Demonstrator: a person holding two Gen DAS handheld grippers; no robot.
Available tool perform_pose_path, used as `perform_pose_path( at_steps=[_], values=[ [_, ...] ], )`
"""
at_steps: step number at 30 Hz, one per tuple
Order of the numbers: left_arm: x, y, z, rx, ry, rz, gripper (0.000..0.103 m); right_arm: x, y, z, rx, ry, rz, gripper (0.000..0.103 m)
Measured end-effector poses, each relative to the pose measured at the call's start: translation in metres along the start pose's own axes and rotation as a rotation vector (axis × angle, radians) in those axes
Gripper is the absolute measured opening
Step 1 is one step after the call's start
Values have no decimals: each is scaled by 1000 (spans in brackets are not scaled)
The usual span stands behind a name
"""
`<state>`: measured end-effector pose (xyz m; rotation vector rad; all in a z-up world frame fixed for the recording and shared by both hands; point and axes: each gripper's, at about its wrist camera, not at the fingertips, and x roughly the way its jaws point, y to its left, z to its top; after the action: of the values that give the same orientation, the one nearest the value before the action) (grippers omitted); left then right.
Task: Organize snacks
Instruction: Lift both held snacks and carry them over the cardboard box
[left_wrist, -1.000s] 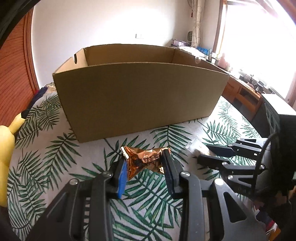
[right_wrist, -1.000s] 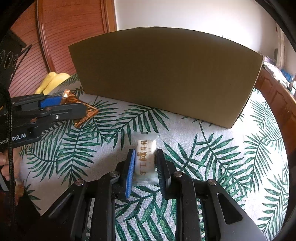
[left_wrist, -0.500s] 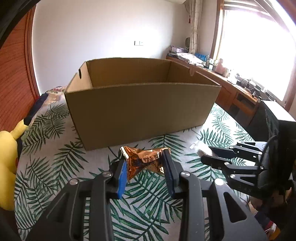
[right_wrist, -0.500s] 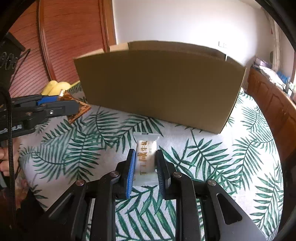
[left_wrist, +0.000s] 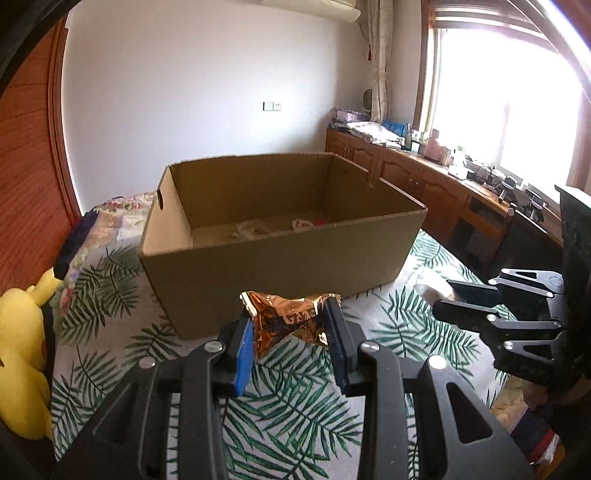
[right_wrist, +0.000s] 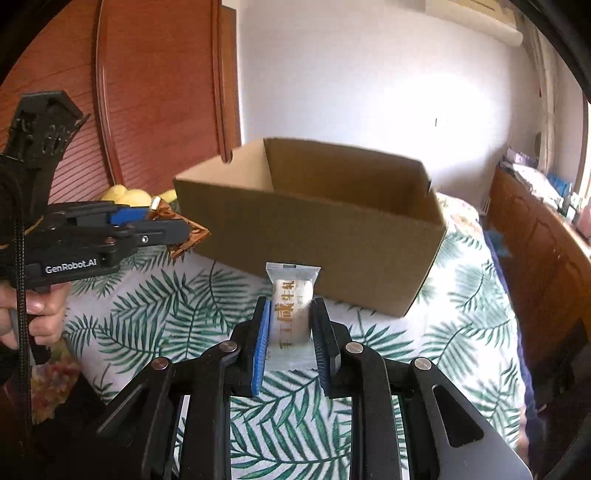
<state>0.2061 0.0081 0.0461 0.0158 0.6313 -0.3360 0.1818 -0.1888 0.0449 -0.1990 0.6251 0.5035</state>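
My left gripper (left_wrist: 291, 321) is shut on a crinkled copper foil snack packet (left_wrist: 291, 319), held in the air just short of the near wall of an open cardboard box (left_wrist: 280, 254). A few wrapped snacks (left_wrist: 303, 224) lie on the box floor. My right gripper (right_wrist: 290, 317) is shut on a white snack packet with gold writing (right_wrist: 290, 306), also lifted in front of the box (right_wrist: 325, 229). In the left wrist view the right gripper (left_wrist: 443, 299) shows side-on at the right; in the right wrist view the left gripper (right_wrist: 184, 230) shows at the left with the foil packet (right_wrist: 190, 238).
The box stands on a table with a palm-leaf cloth (left_wrist: 295, 402). A yellow plush toy (left_wrist: 22, 354) sits at the table's left edge. Wooden cabinets (left_wrist: 436, 192) run under a bright window to the right. A hand (right_wrist: 33, 314) holds the left gripper's handle.
Both grippers have risen with their packets, so the box rim has dropped in view and its inside with the snacks now shows. Both grips are unchanged.
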Motion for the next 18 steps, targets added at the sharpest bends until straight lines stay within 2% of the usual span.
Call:
perform_pose_path(
  at_steps=[11, 18],
  values=[
    [4, 10, 41, -28, -30, -4, 33, -11, -7, 34, -27, -43, -37, 21],
    [14, 19, 59, -34, -32, 30, 33, -6, -12, 49, -24, -45, -43, 21]
  ],
)
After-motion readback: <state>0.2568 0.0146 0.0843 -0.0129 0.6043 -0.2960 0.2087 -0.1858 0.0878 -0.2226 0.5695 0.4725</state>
